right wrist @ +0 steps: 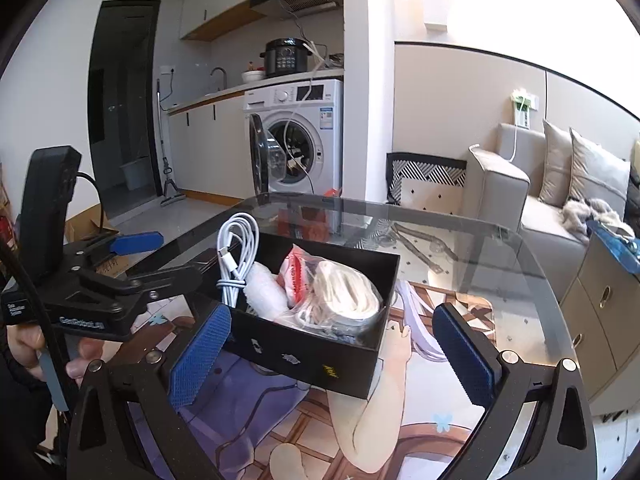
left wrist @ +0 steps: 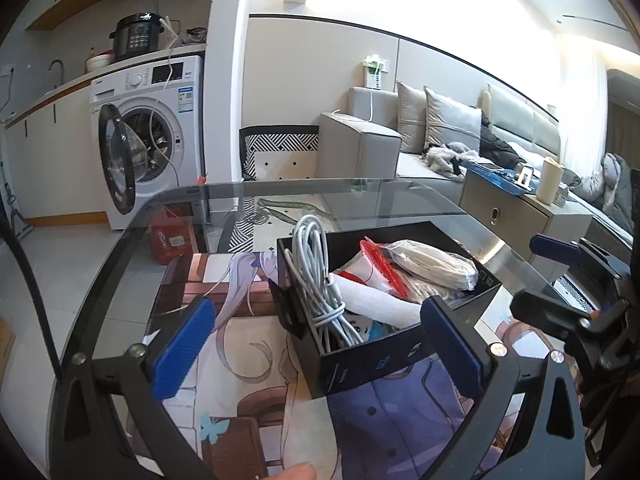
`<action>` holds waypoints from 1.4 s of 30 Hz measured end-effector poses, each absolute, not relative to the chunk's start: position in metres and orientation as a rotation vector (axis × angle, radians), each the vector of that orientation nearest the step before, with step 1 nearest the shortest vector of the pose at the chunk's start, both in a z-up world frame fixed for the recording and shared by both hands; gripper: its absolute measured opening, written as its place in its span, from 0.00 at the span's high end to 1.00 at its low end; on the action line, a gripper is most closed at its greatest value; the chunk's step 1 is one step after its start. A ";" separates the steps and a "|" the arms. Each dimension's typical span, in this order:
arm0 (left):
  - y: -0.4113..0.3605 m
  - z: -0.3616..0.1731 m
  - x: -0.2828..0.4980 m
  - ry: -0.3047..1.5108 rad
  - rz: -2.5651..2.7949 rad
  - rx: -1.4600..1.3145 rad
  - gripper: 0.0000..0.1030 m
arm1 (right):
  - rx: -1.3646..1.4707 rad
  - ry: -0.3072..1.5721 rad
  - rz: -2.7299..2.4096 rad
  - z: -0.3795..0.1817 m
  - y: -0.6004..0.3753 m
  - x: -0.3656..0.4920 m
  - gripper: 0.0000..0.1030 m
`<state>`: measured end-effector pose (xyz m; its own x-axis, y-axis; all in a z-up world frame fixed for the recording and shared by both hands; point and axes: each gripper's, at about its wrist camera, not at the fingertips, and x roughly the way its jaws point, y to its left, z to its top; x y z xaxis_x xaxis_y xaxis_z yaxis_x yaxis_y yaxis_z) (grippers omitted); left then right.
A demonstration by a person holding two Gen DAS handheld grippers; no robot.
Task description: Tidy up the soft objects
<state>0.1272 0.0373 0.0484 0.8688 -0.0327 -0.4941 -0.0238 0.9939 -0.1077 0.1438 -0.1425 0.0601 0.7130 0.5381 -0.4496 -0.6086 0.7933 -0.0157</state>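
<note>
A black open box (left wrist: 360, 364) (right wrist: 320, 352) stands on a printed mat on the glass table. It holds a coiled white cable (left wrist: 316, 280) (right wrist: 238, 256), a white rolled cloth (left wrist: 376, 304) (right wrist: 266, 292) and a clear bag of cream fabric with a red label (left wrist: 432, 266) (right wrist: 340, 296). My left gripper (left wrist: 320, 344) is open and empty, with its blue pads either side of the box's near corner. My right gripper (right wrist: 332, 354) is open and empty, straddling the box's near side. The right gripper also shows at the right edge of the left wrist view.
The printed mat (left wrist: 248, 360) (right wrist: 420, 420) covers the near part of the glass table (left wrist: 304, 196) (right wrist: 460, 248). A washing machine (left wrist: 148, 136) with its door open, a grey sofa (left wrist: 440, 140) and a beige cabinet (left wrist: 520, 208) stand beyond the table.
</note>
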 end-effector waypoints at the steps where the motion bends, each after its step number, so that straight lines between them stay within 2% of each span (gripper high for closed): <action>1: 0.037 0.047 0.128 0.517 -0.001 -0.113 0.00 | -0.166 0.440 0.643 0.059 -0.142 0.142 0.00; 16: 0.028 0.030 0.125 0.478 0.030 -0.095 0.00 | -0.113 0.385 0.617 0.044 -0.150 0.135 0.00; 42: 0.024 0.030 0.123 0.473 0.034 -0.074 0.00 | -0.142 0.335 0.593 0.042 -0.152 0.125 0.00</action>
<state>0.1229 0.0238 0.0300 0.8895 0.0157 -0.4566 -0.0500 0.9968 -0.0631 0.1252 -0.1518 0.0423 0.7770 0.5235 -0.3495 -0.5693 0.8213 -0.0355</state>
